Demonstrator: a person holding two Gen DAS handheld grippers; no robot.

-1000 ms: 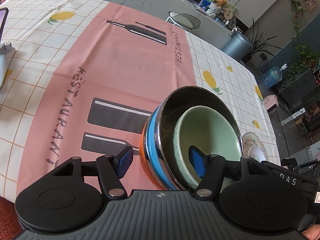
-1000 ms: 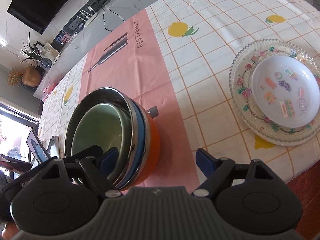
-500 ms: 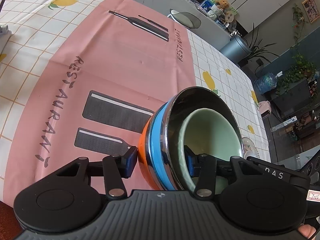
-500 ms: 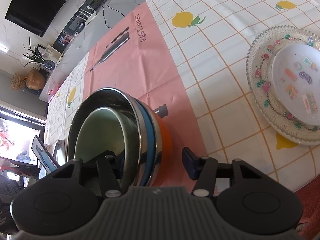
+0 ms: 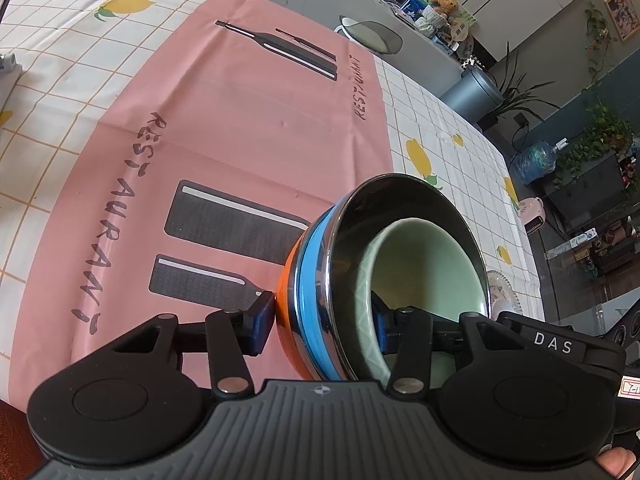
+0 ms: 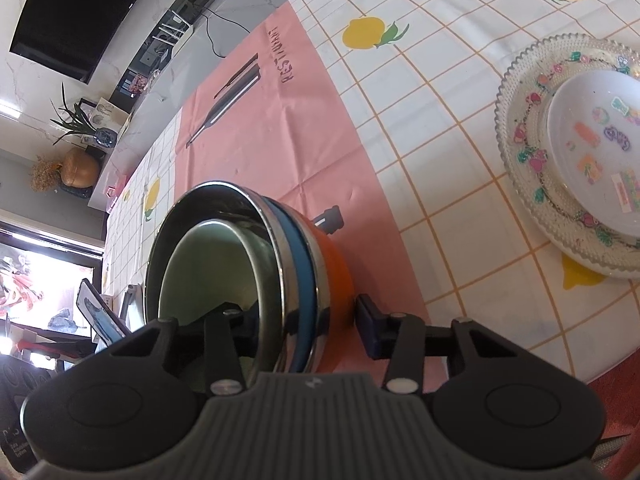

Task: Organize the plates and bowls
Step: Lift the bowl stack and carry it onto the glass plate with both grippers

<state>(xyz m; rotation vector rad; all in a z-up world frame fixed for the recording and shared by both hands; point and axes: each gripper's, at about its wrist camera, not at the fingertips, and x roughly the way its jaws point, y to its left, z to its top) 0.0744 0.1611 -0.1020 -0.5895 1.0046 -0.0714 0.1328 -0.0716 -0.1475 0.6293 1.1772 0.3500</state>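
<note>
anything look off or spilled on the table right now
Nothing stands out. The nested bowl stack sits clamped between the left gripper and right gripper; the white dish rests on its glass plate.

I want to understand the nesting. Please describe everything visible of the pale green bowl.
The pale green bowl looks ceramic and glossy, with a faint ribbed pattern near its rim. It is empty and sits nested inside the steel bowl, which rests in blue and orange ones. One finger of the left gripper presses its inner wall.

Pink runner printed RESTAURANT on lemon-checked tablecloth, wall television, teddy bear, water jug
</note>
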